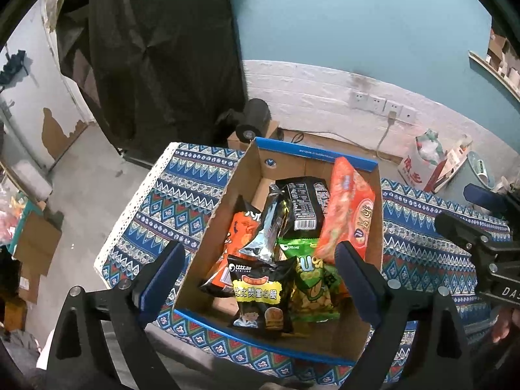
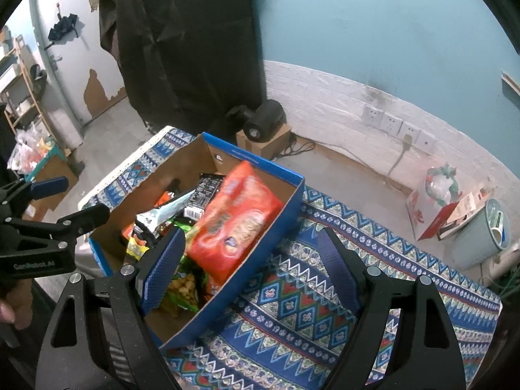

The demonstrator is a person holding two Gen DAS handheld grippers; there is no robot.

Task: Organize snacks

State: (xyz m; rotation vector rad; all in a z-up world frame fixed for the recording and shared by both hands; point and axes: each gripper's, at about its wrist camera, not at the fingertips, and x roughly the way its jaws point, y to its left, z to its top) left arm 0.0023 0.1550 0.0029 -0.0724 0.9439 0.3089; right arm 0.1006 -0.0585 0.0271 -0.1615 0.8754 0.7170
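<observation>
A cardboard box with a blue rim (image 1: 312,154) (image 2: 279,227) stands on the patterned tablecloth and holds several snack packs. A large orange bag (image 1: 351,214) (image 2: 234,224) leans on its right wall. Beside it lie a green bag (image 1: 312,279), a silver packet (image 1: 266,234), a barcode-printed black packet (image 1: 304,204) and a black pack with a yellow label (image 1: 260,292). My left gripper (image 1: 260,269) (image 2: 70,200) hovers open over the box's near end, gripping nothing. My right gripper (image 2: 248,260) (image 1: 468,209) is open astride the box's right wall without pressing it.
The blue patterned tablecloth (image 1: 182,195) (image 2: 308,308) ends in a white lace edge at the left. Behind the table a black roll rests on a small carton (image 1: 253,120). On the floor at the right stand a white bag (image 1: 422,159) and a pale bucket (image 2: 487,234). A dark cloth hangs on the wall.
</observation>
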